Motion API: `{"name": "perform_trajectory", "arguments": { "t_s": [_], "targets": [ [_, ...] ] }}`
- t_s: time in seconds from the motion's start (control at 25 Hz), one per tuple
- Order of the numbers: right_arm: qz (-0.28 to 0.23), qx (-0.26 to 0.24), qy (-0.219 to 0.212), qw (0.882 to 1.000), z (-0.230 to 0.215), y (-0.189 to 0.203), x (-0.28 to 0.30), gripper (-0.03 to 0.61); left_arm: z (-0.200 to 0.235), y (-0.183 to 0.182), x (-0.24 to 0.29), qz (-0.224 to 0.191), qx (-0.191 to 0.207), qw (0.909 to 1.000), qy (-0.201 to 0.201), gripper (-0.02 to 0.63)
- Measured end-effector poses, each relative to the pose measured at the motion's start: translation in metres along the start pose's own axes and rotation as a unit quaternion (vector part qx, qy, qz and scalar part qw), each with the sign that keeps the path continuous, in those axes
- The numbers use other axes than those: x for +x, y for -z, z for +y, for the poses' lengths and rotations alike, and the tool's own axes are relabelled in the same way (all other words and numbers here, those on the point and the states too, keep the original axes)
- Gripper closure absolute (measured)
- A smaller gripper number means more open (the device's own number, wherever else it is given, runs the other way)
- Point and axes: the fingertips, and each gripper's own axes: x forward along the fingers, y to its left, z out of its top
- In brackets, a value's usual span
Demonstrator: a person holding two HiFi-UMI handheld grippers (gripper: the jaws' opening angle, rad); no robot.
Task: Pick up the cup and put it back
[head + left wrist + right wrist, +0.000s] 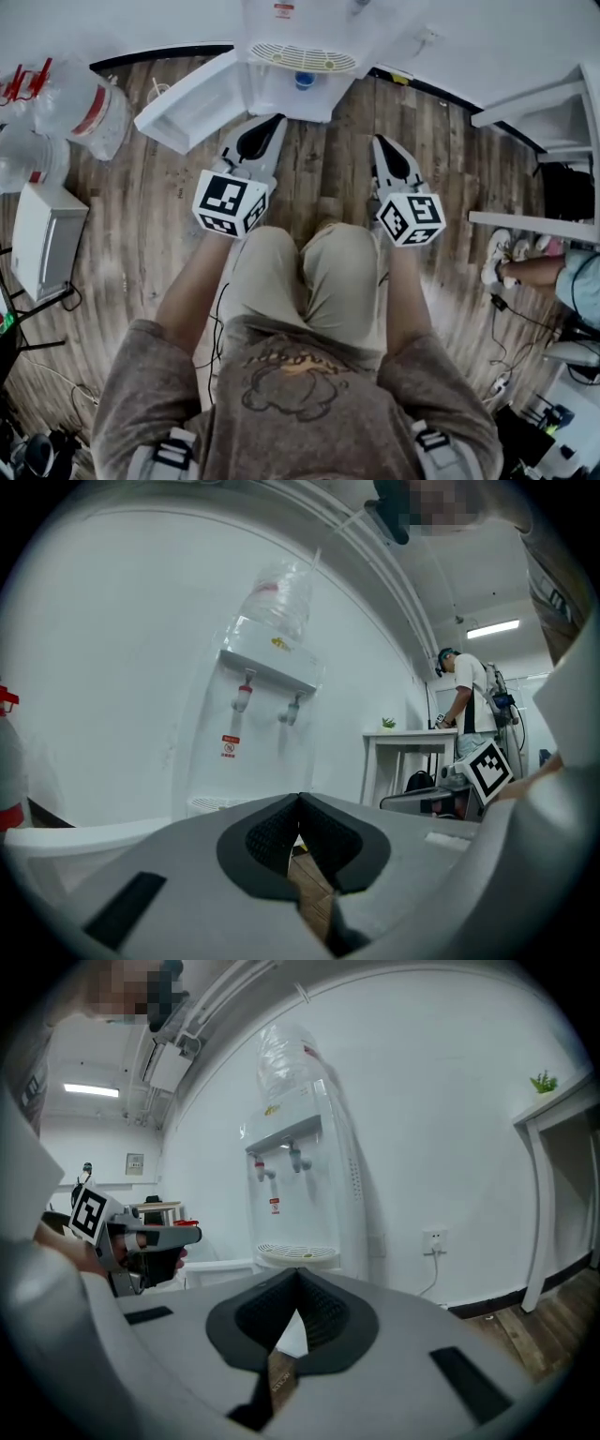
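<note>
A small blue cup [304,81] sits inside the open lower cabinet of the white water dispenser [302,58]; the cabinet door [192,103] swings out to the left. My left gripper [272,120] is shut and empty, its tips just short of the cabinet's left side. My right gripper [380,141] is also shut and empty, over the wood floor to the right of the cabinet. In the left gripper view the jaws [300,799] meet in front of the dispenser [267,667]. In the right gripper view the jaws [298,1274] meet below the drip tray [298,1254]. The cup is hidden in both gripper views.
Large water bottles [89,112] and a white box [47,239] stand at the left. A white table [553,122] is at the right, with another person's legs [544,267] beside it. Cables lie on the floor at the lower right.
</note>
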Motion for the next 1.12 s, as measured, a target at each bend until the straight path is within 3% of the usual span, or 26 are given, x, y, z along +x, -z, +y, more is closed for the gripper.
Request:
{"name": "perform_trajectory", "arguments": {
  "t_s": [0.6, 1.12],
  "targets": [
    [-0.033, -0.008, -0.006, 0.999, 0.011, 0.018, 0.002, 0.577, -0.001, 0.050, -0.028, -0.003, -0.006, 0.9999, 0.016, 0.611],
    [-0.036, -0.003, -0.009, 0.999, 0.014, 0.035, -0.016, 0.577, -0.006, 0.062, -0.037, -0.002, 0.010, 0.9999, 0.004, 0.611]
  ]
}}
